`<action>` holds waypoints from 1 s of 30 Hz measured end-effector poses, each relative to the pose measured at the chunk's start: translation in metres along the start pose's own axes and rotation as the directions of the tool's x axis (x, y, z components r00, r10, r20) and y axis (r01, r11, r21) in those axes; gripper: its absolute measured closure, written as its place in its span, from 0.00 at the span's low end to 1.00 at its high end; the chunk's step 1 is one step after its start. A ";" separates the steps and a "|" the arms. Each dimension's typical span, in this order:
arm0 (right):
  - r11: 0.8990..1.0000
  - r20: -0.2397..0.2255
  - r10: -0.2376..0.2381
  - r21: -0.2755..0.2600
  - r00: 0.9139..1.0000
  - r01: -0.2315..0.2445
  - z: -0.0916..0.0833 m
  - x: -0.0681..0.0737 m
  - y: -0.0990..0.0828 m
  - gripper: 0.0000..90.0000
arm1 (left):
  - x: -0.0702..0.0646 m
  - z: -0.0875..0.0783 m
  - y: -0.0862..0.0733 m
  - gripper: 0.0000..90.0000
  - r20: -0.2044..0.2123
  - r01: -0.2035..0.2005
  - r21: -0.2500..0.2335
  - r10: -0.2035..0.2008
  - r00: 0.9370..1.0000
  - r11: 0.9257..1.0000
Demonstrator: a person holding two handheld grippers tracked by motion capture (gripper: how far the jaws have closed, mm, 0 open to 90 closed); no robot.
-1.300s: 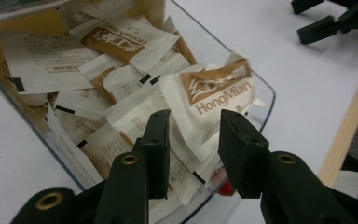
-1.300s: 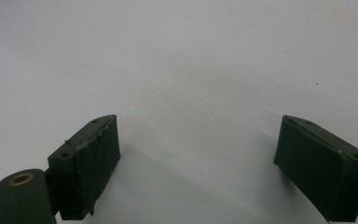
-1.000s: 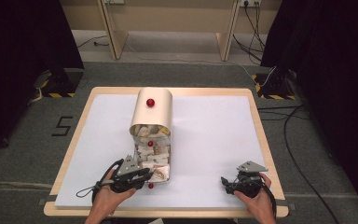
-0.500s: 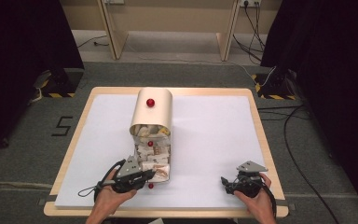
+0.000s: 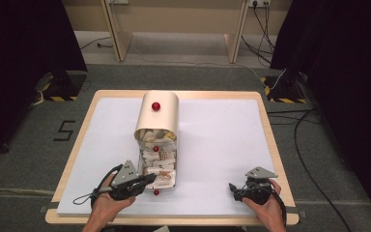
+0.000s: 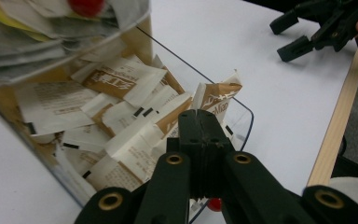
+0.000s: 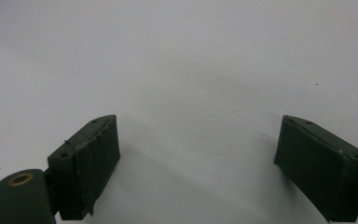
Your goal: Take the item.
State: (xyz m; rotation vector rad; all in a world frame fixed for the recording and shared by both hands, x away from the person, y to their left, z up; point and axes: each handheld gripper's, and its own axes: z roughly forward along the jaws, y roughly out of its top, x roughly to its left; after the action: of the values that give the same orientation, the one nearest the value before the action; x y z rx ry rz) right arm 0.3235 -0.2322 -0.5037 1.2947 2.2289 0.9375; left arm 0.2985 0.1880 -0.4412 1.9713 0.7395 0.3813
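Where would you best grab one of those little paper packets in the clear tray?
Probably by a raised free corner. The packets lie flat and overlapping in the tray, so come from above over its low clear wall, as the left claw has, and pinch the thin edge.

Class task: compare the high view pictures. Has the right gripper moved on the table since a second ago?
No. The right gripper sits at the same spot beside the table's near right edge, jaws open.

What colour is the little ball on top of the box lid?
Red. The ball on the tan lid shows best in the high view.
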 end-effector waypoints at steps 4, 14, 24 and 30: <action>1.000 -0.001 0.000 0.001 1.000 0.000 0.000 0.000 0.000 0.15 | 0.006 -0.012 0.001 0.99 -0.019 0.011 -0.020 -0.011 1.000 1.000; 1.000 -0.002 0.000 0.002 1.000 0.000 0.000 0.000 0.000 0.15 | 0.026 -0.042 -0.002 0.99 -0.067 0.037 -0.064 -0.041 0.997 0.997; 1.000 -0.001 0.000 0.002 1.000 0.000 0.000 0.000 0.000 0.15 | 0.047 -0.064 -0.007 0.99 -0.116 0.077 -0.117 -0.090 0.989 0.990; 1.000 -0.001 0.001 0.002 1.000 -0.001 0.000 0.000 0.000 0.15 | 0.063 -0.080 -0.013 0.99 -0.150 0.113 -0.151 -0.136 0.979 0.982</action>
State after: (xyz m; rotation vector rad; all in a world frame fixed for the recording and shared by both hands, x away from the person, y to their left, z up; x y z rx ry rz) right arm 0.3238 -0.2319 -0.5036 1.2965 2.2306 0.9369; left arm 0.2991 0.2873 -0.4156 1.7653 0.9085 0.5065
